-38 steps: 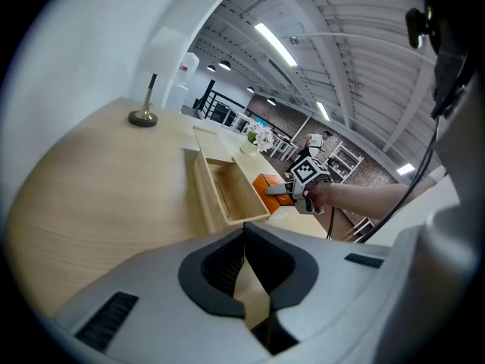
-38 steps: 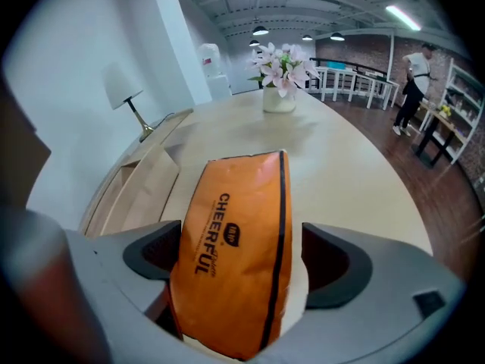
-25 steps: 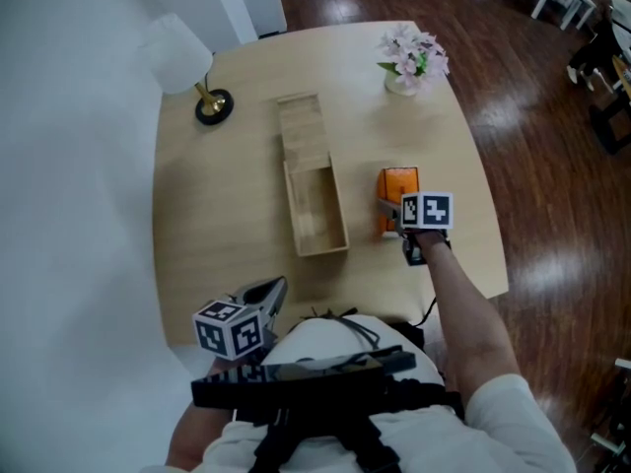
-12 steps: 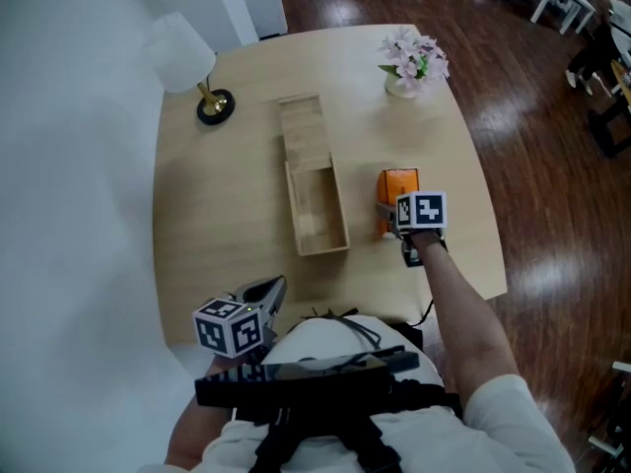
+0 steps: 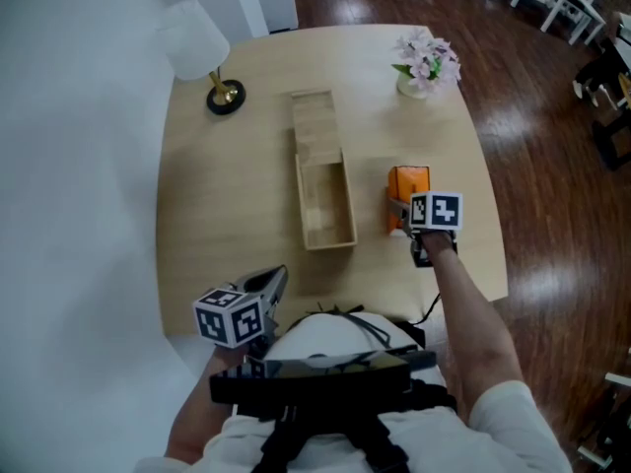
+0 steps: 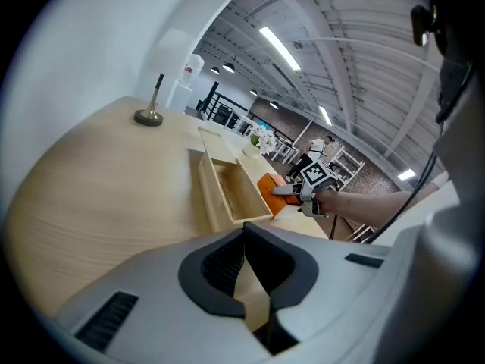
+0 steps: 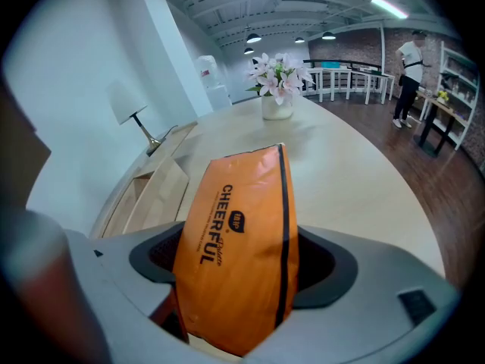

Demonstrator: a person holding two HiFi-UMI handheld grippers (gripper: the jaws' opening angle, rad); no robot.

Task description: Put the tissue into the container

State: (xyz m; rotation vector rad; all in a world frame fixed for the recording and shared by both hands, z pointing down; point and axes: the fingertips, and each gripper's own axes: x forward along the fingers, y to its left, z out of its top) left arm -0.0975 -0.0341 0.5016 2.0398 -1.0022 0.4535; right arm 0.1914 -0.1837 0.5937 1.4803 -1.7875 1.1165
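**Right claw closing on the tissue pack; container stands open**

We find the tissue pack point(image 5: 407, 177), orange and film-wrapped, on the table point(image 5: 227, 215) just beside the right wall of the wooden container point(image 5: 329, 245), not yet inside it. The right gripper point(image 5: 398, 208) has just been closing its jaws with the pack between them. In the right gripper view the pads appear to meet both sides of the pack. The left gripper point(image 6: 244, 232) hangs near the table's front edge, jaws together, holding nothing.

We judge the pack light and soft. It should give under pressure, and its glossy film may slip. We advise a moderate squeeze across the middle of the body, clear of the crimped end.

The lid point(image 5: 315, 124) lies beyond the container, so the opening is free. The trough is narrow, so we expect the pack must go in lengthwise.
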